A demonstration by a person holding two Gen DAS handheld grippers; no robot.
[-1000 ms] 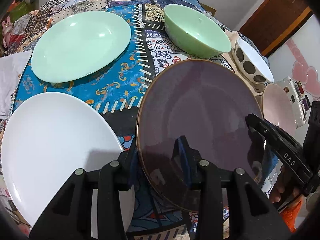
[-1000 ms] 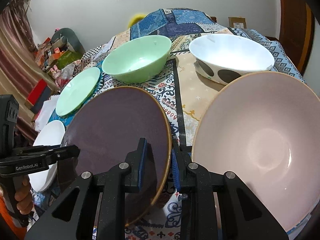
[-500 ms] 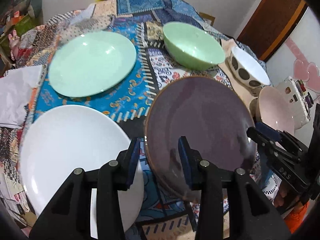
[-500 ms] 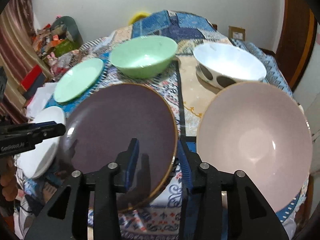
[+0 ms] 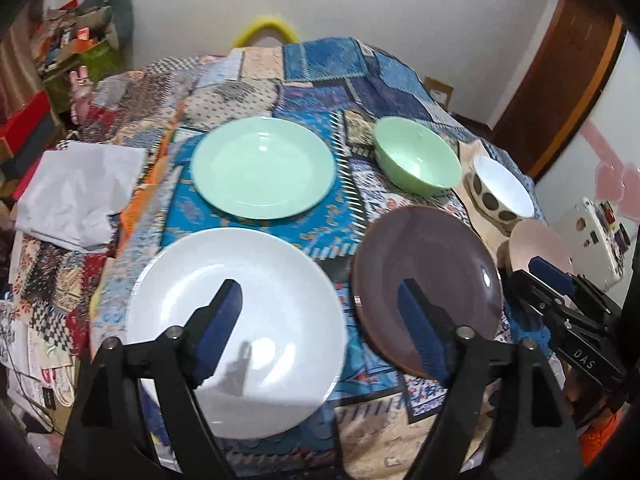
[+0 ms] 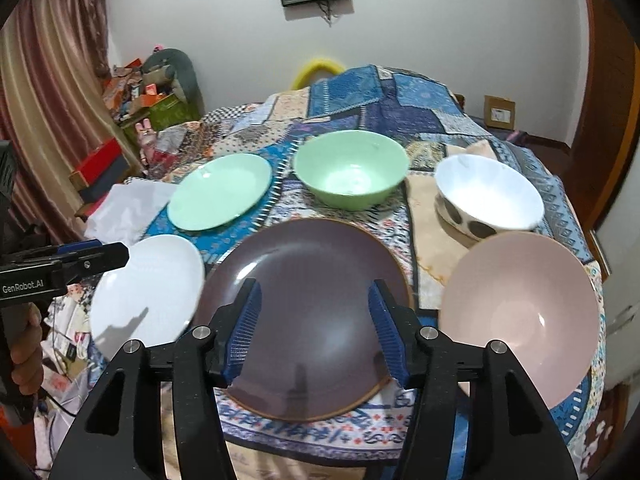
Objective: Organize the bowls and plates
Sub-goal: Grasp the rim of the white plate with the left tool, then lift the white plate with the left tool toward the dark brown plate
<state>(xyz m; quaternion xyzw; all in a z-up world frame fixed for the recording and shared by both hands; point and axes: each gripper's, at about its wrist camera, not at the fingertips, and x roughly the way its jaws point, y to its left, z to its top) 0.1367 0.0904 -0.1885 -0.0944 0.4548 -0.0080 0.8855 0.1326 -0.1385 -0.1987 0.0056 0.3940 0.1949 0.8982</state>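
A dark purple plate [image 6: 308, 312] lies flat on the patchwork cloth near the front edge, also in the left wrist view [image 5: 428, 280]. A white plate [image 5: 236, 300] lies to its left, a mint plate [image 5: 262, 166] behind that. A mint bowl [image 6: 352, 168], a white spotted bowl [image 6: 488, 196] and a pink bowl [image 6: 520, 316] stand along the right. My left gripper [image 5: 320, 316] is open and empty, raised above the gap between the white and purple plates. My right gripper [image 6: 314, 326] is open and empty above the purple plate.
The patchwork-covered table [image 5: 312, 60] extends behind the dishes. White paper [image 5: 76, 196] lies at the table's left edge. Boxes and clutter [image 6: 148, 96] stand by the left wall. A wooden door [image 5: 560, 80] is at the right.
Both grippers let go of the purple plate, opened wide and drew back and up. The plate now lies flat on the cloth.
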